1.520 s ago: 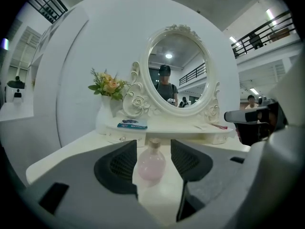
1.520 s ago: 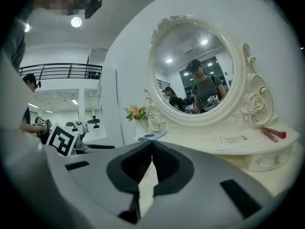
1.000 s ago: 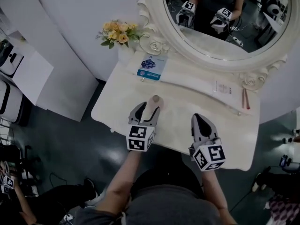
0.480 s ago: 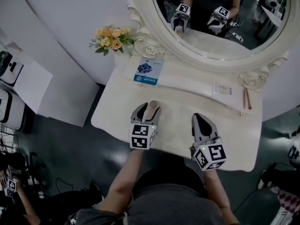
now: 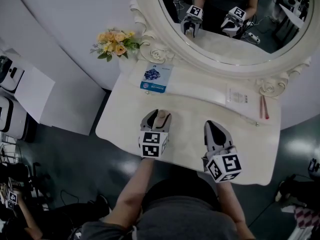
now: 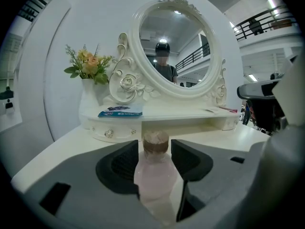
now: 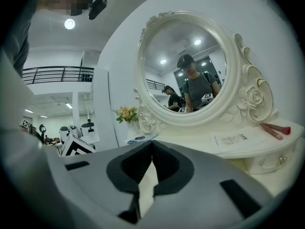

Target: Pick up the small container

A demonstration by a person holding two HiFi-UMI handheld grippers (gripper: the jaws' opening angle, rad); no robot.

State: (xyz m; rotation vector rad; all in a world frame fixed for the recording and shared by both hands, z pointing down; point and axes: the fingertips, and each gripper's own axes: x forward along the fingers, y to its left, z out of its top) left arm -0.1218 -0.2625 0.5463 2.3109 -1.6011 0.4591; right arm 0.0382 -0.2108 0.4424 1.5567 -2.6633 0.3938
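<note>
The small container (image 6: 154, 171) is a pale pink bottle with a brownish cap. It sits between the jaws of my left gripper (image 6: 156, 149), cap pointing away from the camera, and the jaws are shut on its body. From the head view the small container (image 5: 160, 117) shows between the left gripper's (image 5: 158, 116) fingers, over the white dressing table (image 5: 122, 116). My right gripper (image 5: 212, 127) hovers over the table's front, to the right. Seen along its own jaws, the right gripper (image 7: 151, 149) is shut with its tips touching and nothing held.
An oval mirror (image 5: 235, 14) in an ornate white frame stands at the back. Its raised shelf carries a blue booklet (image 5: 155, 77), a paper card (image 5: 238, 96) and red sticks (image 5: 262, 106). A vase of yellow flowers (image 5: 113, 41) stands at the back left.
The bottle's cap stood just past the left fingertips a second ago; now it lies between them. The head view has shifted slightly. The right gripper has stayed put.
</note>
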